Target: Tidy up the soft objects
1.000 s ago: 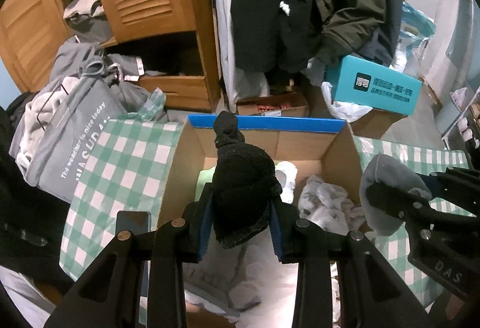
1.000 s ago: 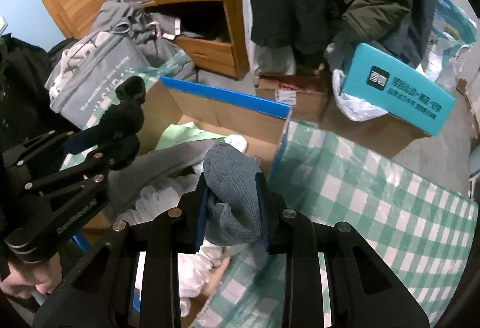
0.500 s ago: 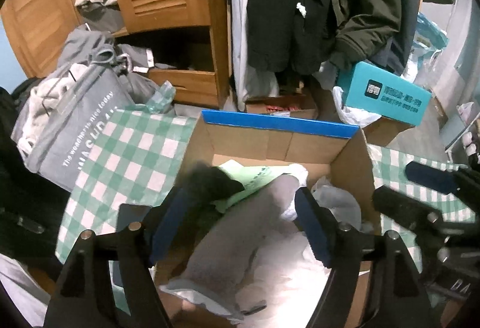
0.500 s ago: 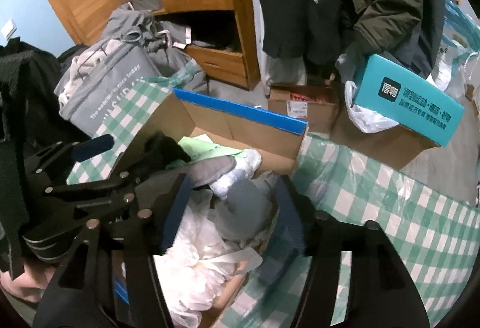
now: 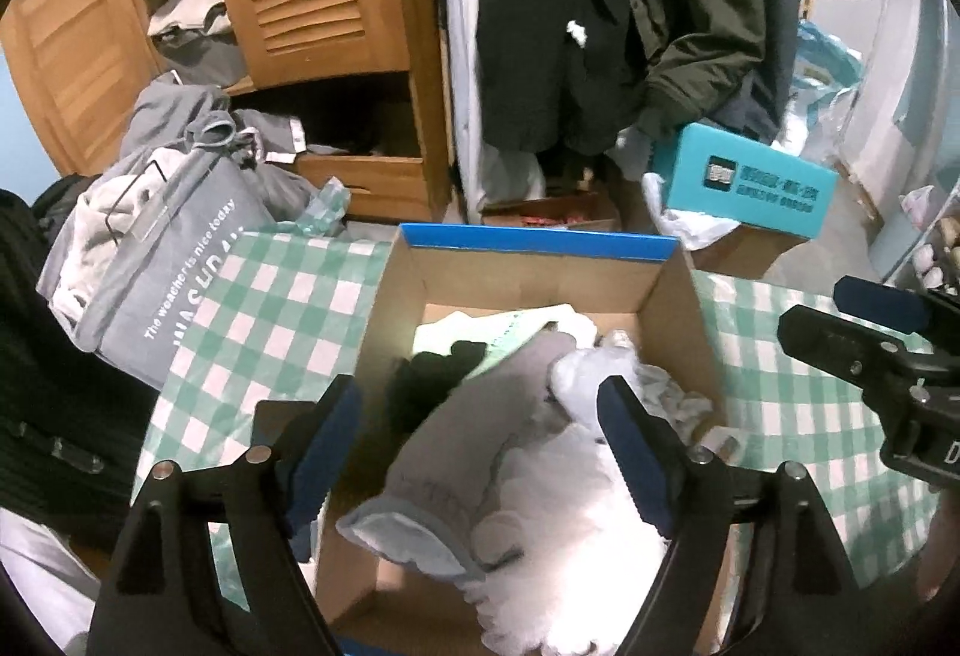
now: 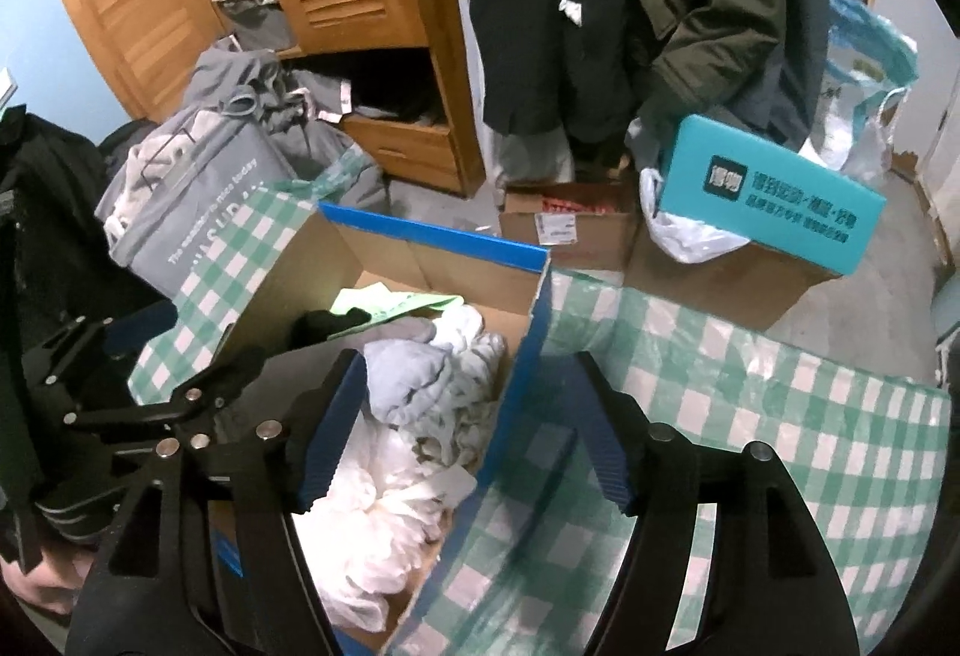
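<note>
Left gripper [image 5: 480, 419]: jaws stand wide and hold nothing, having just been opening; a second ago they clamped the black sock [image 5: 432, 380]. That sock now lies inside the cardboard box [image 5: 534, 275], at its far left, partly on a green sheet [image 5: 510, 335].

Right gripper [image 6: 465, 425]: jaws likewise apart and empty, also just been opening; earlier they gripped the grey sock [image 6: 408, 377]. It now rests in the box among white soft items [image 6: 384, 512], below the left finger.

The box sits on the green checked cloth [image 6: 750, 416] covering the bench. A long grey sock [image 5: 474, 434] lies across the box contents.
</note>
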### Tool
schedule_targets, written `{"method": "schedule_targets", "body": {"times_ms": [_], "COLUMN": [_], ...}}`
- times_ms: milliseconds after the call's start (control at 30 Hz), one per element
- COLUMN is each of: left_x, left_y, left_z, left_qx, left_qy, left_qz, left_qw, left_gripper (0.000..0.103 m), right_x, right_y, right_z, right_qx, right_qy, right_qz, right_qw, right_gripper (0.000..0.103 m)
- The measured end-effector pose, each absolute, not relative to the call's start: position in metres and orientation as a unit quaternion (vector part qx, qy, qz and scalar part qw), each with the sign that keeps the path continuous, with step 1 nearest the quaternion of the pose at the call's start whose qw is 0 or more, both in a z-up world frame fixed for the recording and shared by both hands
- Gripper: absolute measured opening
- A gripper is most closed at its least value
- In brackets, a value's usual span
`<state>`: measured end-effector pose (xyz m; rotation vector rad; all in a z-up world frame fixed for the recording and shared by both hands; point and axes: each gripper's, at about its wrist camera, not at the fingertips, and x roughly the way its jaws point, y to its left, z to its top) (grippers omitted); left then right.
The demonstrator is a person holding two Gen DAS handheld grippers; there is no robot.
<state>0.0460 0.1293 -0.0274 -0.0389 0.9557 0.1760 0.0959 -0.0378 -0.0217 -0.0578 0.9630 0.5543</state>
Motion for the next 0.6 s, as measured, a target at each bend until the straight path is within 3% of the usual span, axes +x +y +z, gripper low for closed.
{"method": "schedule_targets", "body": {"times_ms": [600], "left_x": [0.011], "left_y": [0.082], "left_z": [0.009], "left_qx": [0.010], "left_qy": [0.418], "left_qz": [0.038], "left_qw": [0.908], "left_gripper": [0.095], "right_x": [0.048], "right_y": [-0.098], "right_z": [0.015], "right_qx": [-0.027], "right_qy": [0.417], "right_qz": [0.218], "right_qw": [0.882], "right_gripper": [0.071]}}
